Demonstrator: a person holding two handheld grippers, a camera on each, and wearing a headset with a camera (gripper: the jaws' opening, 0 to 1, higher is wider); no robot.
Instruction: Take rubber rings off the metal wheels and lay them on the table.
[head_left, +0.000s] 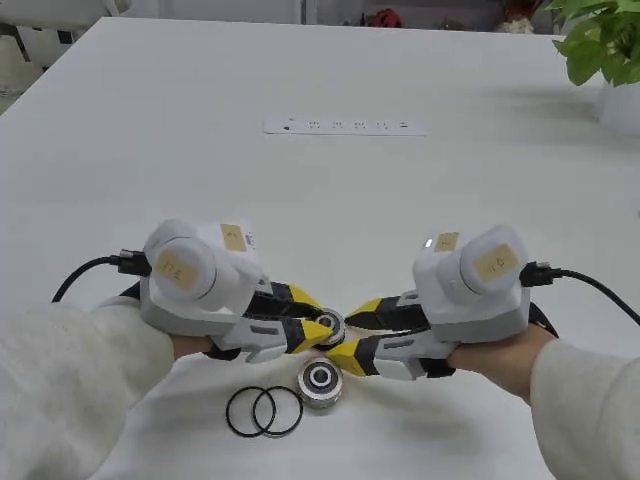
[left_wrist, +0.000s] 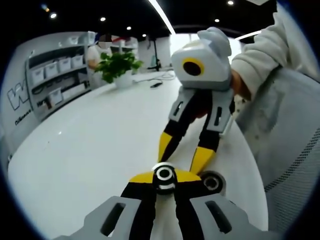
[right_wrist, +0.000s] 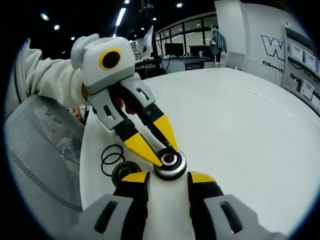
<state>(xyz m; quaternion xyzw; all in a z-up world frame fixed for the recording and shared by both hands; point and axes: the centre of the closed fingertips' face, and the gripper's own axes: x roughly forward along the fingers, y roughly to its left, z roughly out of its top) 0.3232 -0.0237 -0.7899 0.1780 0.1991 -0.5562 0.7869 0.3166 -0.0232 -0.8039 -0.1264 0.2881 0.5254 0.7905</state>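
Held wheel: the held wheel (right_wrist: 170, 163) is hanging just above the counter (head_left: 330, 200), between the two tools; whether a rubber ring is sitting on its rim is too small to tell.
Risk: the wheel is likely to twist or slip out if the pull on the ring is running off-axis, since it is being pinched by narrow yellow tips alone; a stretched ring could also snap away and roll off.
Position: the wheel is sitting right at the tips of both tools, just above the second wheel.
Left hand-held gripper: the left hand-held gripper (left_wrist: 164, 178) is clamping the wheel, its jaws nearly closed on it.
Right hand-held gripper: the right hand-held gripper (right_wrist: 169, 180) is facing it with jaws parted, holding nothing, tips just beside the wheel.
Second wheel: the second wheel (head_left: 320, 382) is lying flat on the counter.
Loose rings: the two loose rings (head_left: 264, 411) are lying overlapped just beside the second wheel.
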